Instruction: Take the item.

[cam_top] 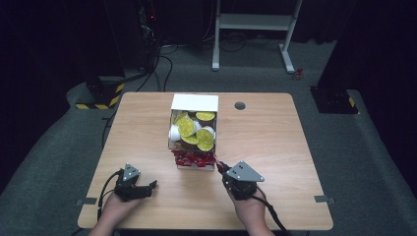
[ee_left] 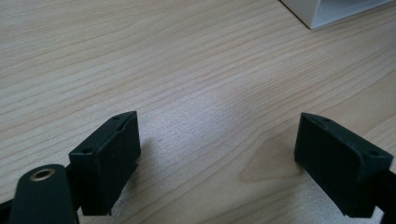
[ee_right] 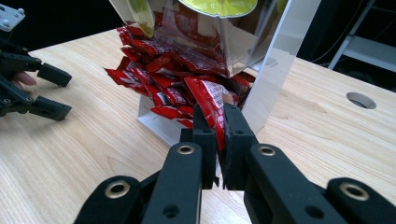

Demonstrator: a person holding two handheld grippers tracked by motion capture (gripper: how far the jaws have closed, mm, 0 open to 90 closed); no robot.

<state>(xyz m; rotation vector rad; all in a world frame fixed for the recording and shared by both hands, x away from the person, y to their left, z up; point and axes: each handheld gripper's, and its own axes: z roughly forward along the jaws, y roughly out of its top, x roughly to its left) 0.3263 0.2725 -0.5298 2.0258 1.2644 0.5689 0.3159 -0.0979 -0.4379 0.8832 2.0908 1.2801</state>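
Note:
A white two-tier organizer box [cam_top: 194,103] stands at the middle of the wooden table [cam_top: 275,147]. Its upper bin holds several yellow-lidded pods [cam_top: 195,130]; its lower tray is piled with red sauce packets [cam_top: 193,158] [ee_right: 159,79]. My right gripper [cam_top: 220,166] [ee_right: 219,123] reaches the tray's front right corner and is shut on one red packet [ee_right: 210,100] at the pile's edge. My left gripper [cam_top: 149,187] [ee_left: 217,154] rests low over bare table at the front left, jaws wide apart with nothing between them.
A round cable hole [cam_top: 240,105] sits in the table behind the box to the right. A white desk frame [cam_top: 255,22] stands on the grey carpet beyond. A white corner of the box [ee_left: 336,9] shows at the top of the left gripper view.

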